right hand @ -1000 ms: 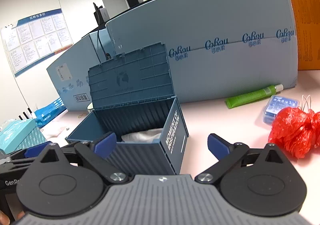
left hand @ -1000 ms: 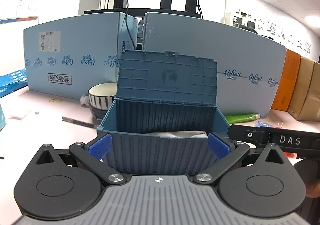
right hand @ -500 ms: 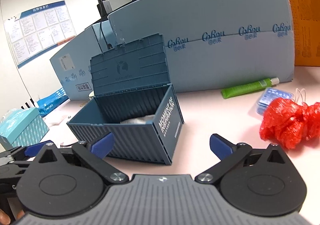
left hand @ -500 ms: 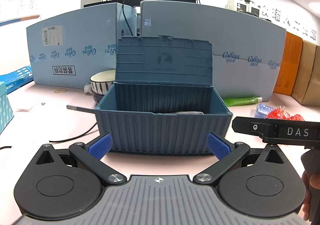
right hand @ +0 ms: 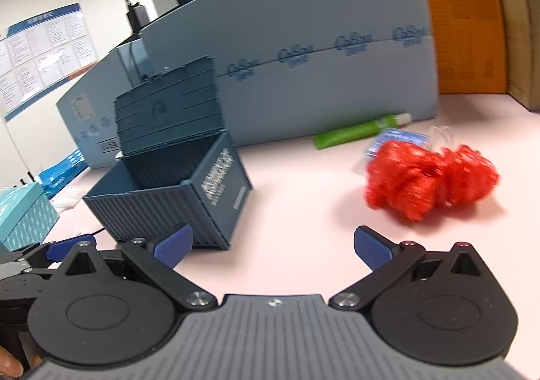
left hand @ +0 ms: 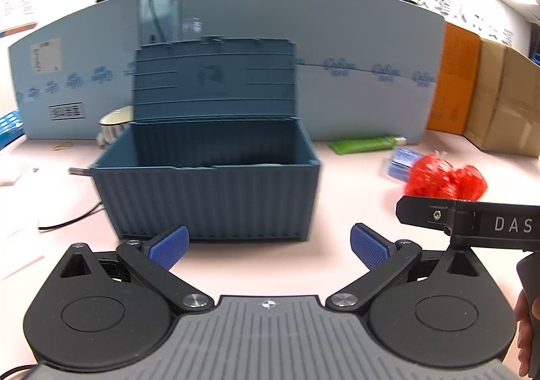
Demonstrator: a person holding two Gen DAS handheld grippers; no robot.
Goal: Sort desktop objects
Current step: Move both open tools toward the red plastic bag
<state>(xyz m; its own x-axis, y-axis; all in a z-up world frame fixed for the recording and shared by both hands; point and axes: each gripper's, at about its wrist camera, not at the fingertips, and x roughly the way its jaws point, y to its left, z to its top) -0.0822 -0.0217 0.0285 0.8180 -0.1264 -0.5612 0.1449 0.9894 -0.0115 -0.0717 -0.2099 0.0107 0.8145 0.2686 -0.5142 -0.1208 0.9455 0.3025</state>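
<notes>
A dark blue container-style storage box (left hand: 209, 191) stands open on the pink desk, lid upright; it also shows in the right wrist view (right hand: 175, 197). A red mesh bundle (right hand: 428, 181) lies to its right, also in the left wrist view (left hand: 445, 179). A green tube (right hand: 357, 132) and a small blue pack (right hand: 393, 137) lie behind the bundle. My left gripper (left hand: 268, 246) is open and empty, just in front of the box. My right gripper (right hand: 273, 246) is open and empty, between the box and the red bundle.
Light blue partition boards (left hand: 354, 52) close off the back of the desk. Orange and brown cartons (left hand: 486, 93) stand at the back right. A striped bowl (left hand: 113, 123) and a pen sit behind the box at left. A teal box (right hand: 23, 214) and a black cable (left hand: 67, 221) lie left.
Both grippers have pulled back from the box and stayed open. The right gripper has swung right, so the red bundle now sits nearer the middle of its view.
</notes>
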